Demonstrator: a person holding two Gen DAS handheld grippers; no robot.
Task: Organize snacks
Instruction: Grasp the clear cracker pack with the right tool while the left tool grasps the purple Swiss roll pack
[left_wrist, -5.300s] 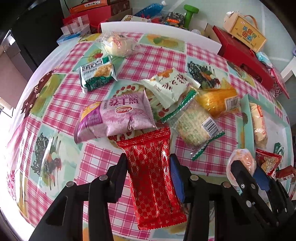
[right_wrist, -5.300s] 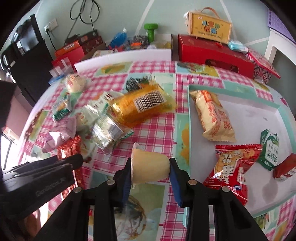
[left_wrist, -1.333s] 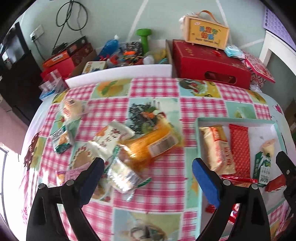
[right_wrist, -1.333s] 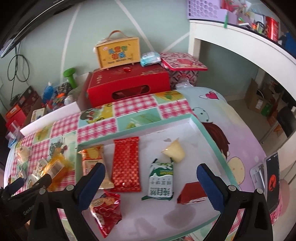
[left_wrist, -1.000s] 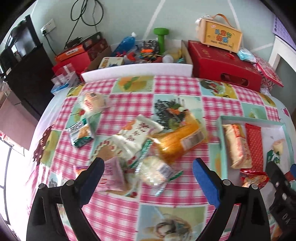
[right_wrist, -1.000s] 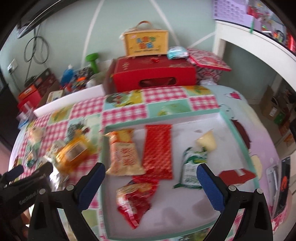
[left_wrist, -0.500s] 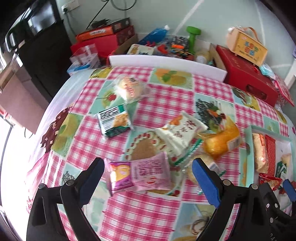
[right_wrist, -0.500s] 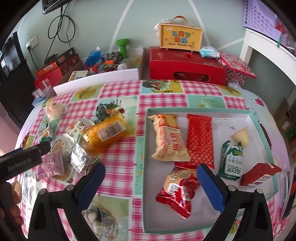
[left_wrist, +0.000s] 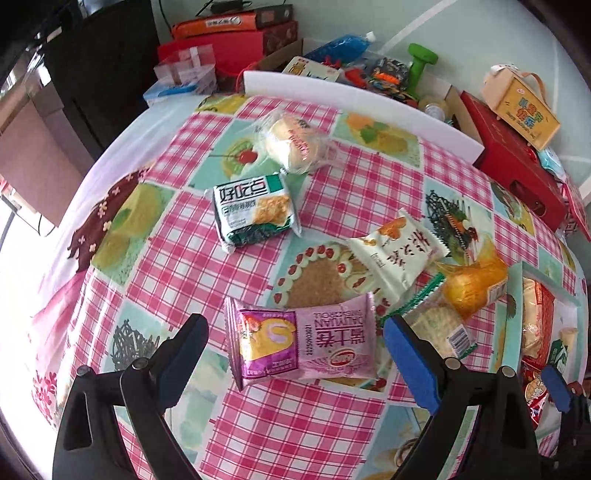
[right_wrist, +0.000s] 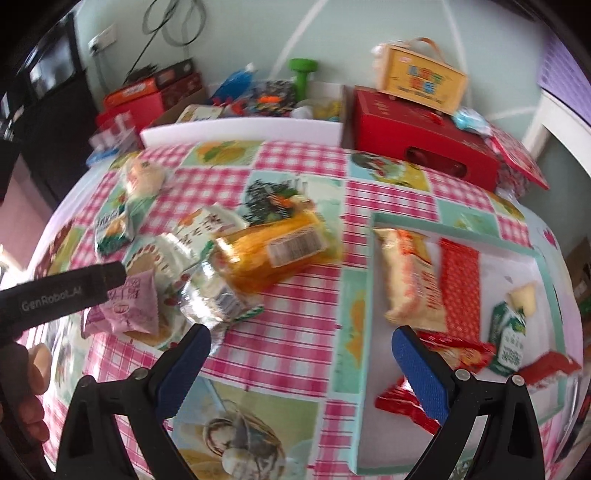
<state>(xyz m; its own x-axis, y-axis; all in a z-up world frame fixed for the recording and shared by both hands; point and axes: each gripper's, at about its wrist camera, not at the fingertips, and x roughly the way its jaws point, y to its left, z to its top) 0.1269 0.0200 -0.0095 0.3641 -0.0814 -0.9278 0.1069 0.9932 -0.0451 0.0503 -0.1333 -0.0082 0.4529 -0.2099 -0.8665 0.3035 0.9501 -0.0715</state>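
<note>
Left claw (left_wrist: 295, 334) open, empty, now straddling purple pack (left_wrist: 303, 343) | right claw (right_wrist: 301, 345) open, empty | red wafer (right_wrist: 458, 280), jelly cup (right_wrist: 522, 297) now in tray (right_wrist: 364, 295) | purple pack likely next.

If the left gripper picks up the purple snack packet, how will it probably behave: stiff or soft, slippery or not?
The purple snack packet looks puffed and wrinkled, so it is probably soft, light and will squash between the fingers of the open left gripper. Its film is glossy, so it may slip. It lies flat on the tablecloth, so rolling seems unlikely.
</note>
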